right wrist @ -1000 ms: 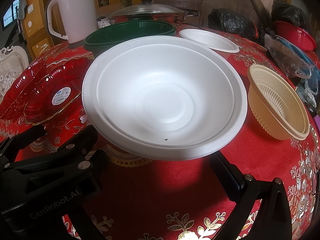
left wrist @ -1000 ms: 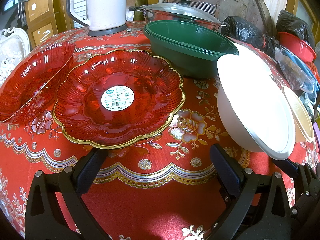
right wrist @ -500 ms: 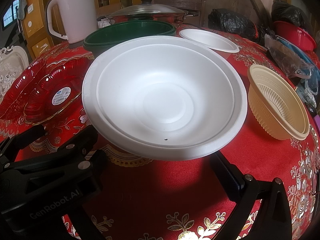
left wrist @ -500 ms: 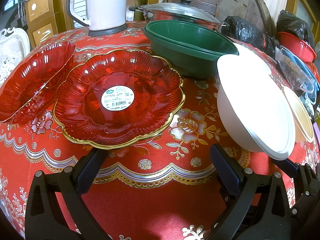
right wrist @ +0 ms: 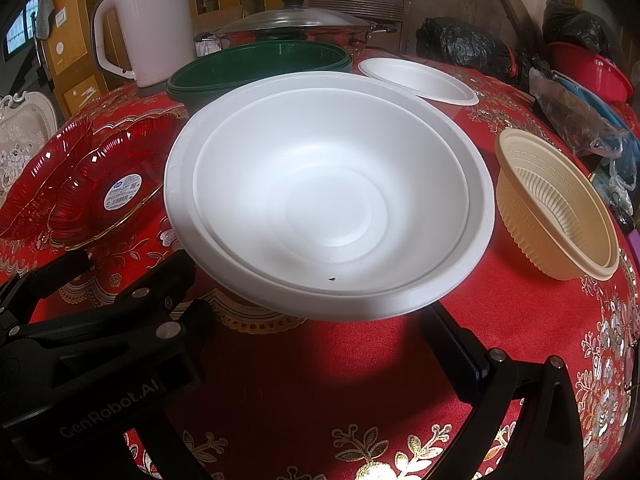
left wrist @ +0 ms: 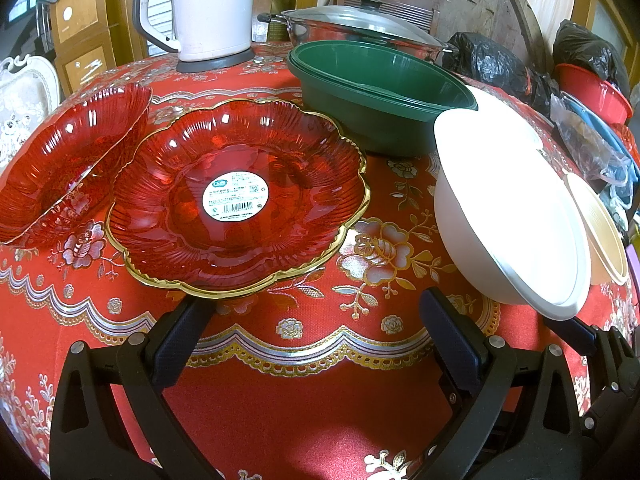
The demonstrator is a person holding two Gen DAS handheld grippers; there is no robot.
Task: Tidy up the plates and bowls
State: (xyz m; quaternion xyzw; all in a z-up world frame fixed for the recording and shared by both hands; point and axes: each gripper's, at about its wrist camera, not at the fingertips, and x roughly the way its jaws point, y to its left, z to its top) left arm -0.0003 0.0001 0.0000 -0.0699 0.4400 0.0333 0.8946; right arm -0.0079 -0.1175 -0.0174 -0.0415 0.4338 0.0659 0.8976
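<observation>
White foam bowls (right wrist: 328, 196): 2 nested, round so no long axis, mouths up and tipped slightly toward the right wrist cam. They sit near the front edge of the red tablecloth (right wrist: 320, 380), centre of the right view; in the left view same stack (left wrist: 508, 208) is at far right, seen side-on with its mouth facing right.

Right gripper (right wrist: 316, 308): jaws spread wide, one finger each side of the stack's near rim. Left finger tip is hidden under the rim, can't tell if it touches. Nothing clamped.

Left gripper (left wrist: 312, 312): also wide open, empty, low over the cloth, just in front of the gold-rimmed red plate (left wrist: 236, 196). Left finger tip sits right at that plate's near rim; contact unclear.

Counts going outward:
- Red glass plates: 2. Gold-rimmed one flat, sticker at centre; second red plate (left wrist: 64, 160) left of it, tilted, its edge overlapping the first.
- Green bowls (left wrist: 380, 92): stacked, at least 2 rims showing, behind the red plate.
- Small white plate (right wrist: 418, 80): 1, behind the foam stack.
- Beige ribbed bowl (right wrist: 556, 208): 1, right of the stack, tipped on its side, mouth facing up-right.
- White kettle (left wrist: 208, 8): 1, upright at back.
- Lidded steel pot (left wrist: 360, 28): 1, behind the green bowls.
</observation>
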